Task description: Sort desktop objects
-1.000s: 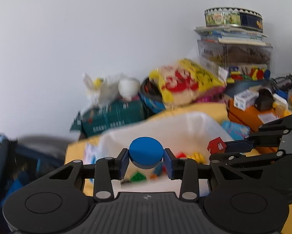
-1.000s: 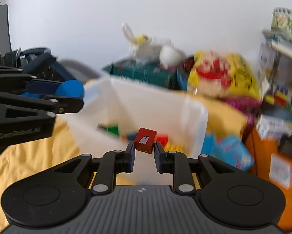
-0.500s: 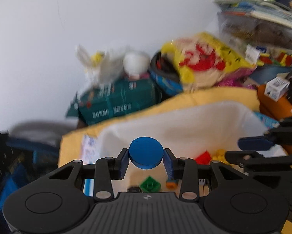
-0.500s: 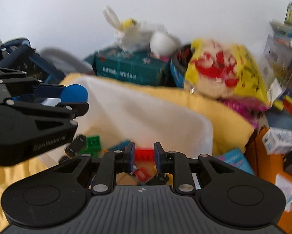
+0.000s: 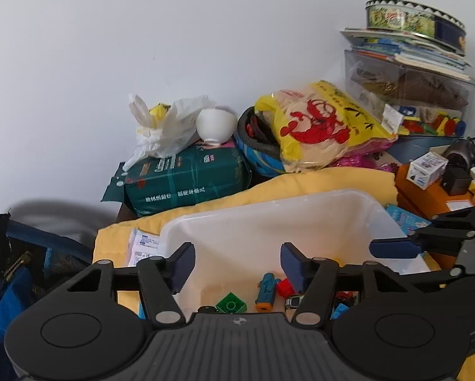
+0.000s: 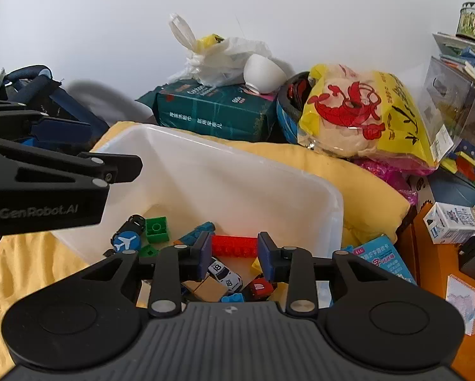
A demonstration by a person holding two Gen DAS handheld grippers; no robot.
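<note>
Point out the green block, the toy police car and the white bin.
green block [image 6: 157, 229], right wrist view, on its studded top face.
toy police car [image 6: 224, 273], right wrist view, on its white roof.
white bin [image 6: 338, 203], right wrist view, on the rim at its right corner.

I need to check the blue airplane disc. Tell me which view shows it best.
The right wrist view: the blue airplane disc lies face up in the white bin, beside the green brick. The left wrist view does not show it; only the green brick is visible there.

Translucent smooth plastic bin [image 6: 301, 190] on matt yellow cloth [image 6: 364, 190]
</note>
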